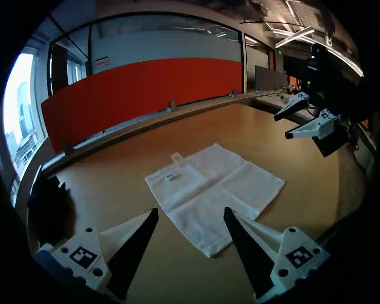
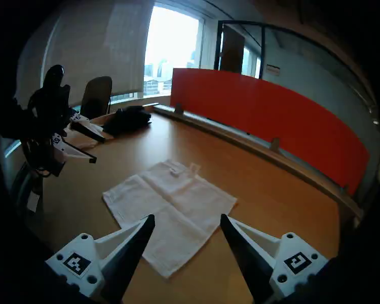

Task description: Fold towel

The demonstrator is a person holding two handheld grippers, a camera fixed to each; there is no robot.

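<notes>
Towel (image 1: pixel 215 187) flat on counter (image 1: pixel 114 187) looks light, soft, floppy, so pinch its near corners w/ left gripper (image 1: pixel 190 210) & right gripper (image 2: pixel 186 216), both jaws spread, empty.

The left tongs (image 1: pixel 190 210) run out of the left gripper view at its lower edge, so their bodies are cut off behind the marked mounts. Their right-hand finger covers a strip of the towel's (image 1: pixel 215 187) near edge. The tag (image 1: pixel 172 176) on the towel is too small to read. A dark heap (image 1: pixel 48 213) at the far left of the tabletop (image 1: pixel 114 177) is too shadowed to tell what it is.

In the right gripper view the right tongs (image 2: pixel 187 216) are cut off the same way at the bottom, and their left-hand finger hides a bit of the towel's edge. The person (image 2: pixel 48 101) holding the far tongs is a dark outline, and the hand cannot be made out.
</notes>
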